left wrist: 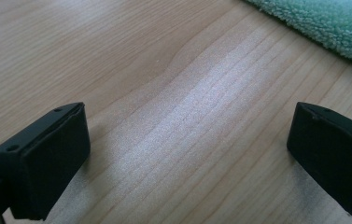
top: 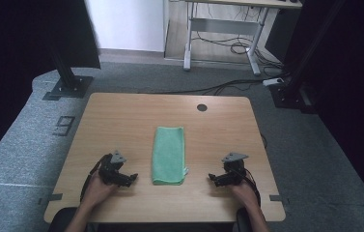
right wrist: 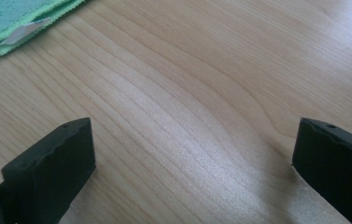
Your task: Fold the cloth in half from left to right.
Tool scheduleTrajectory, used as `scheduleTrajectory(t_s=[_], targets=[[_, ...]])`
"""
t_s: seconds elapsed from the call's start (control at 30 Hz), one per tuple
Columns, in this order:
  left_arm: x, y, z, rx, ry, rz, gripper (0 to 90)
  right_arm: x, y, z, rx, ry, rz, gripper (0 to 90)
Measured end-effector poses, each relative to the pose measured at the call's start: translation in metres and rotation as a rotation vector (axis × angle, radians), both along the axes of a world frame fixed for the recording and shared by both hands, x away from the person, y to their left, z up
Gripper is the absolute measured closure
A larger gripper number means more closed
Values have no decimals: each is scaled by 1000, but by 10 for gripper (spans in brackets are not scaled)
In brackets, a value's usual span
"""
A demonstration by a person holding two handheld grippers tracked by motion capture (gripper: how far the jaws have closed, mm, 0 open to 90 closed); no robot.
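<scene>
A green folded towel lies flat in the middle of the wooden table, its long side running away from me. My left gripper rests low over the table to the towel's left, jaws wide apart with bare wood between them; the towel's edge shows at that view's top right. My right gripper sits to the towel's right, also open over bare wood. The towel's corner with a white label appears at the top left of the right gripper view.
A round dark cable hole sits near the table's far edge. Beyond the table are a black stand base at the left, a white desk frame with cables on the floor, and a dark frame at the right.
</scene>
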State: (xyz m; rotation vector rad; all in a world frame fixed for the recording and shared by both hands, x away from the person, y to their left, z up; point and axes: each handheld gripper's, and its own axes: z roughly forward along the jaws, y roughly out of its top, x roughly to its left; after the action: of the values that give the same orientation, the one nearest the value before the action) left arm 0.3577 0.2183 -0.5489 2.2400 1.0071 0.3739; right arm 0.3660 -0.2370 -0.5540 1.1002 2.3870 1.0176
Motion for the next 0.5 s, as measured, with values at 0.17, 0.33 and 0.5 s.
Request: scheduleTrajectory(t_s=[0.17,0.33,0.5], targets=[[1,1,0,-1,2,-5,0,0,0,-3,-2,1,4,0],[1,1,0,-1,2,-5,0,0,0,-3,-1,2,7,0],[1,1,0,-1,2,-8,0,0,0,-3,-2,3,6,0]])
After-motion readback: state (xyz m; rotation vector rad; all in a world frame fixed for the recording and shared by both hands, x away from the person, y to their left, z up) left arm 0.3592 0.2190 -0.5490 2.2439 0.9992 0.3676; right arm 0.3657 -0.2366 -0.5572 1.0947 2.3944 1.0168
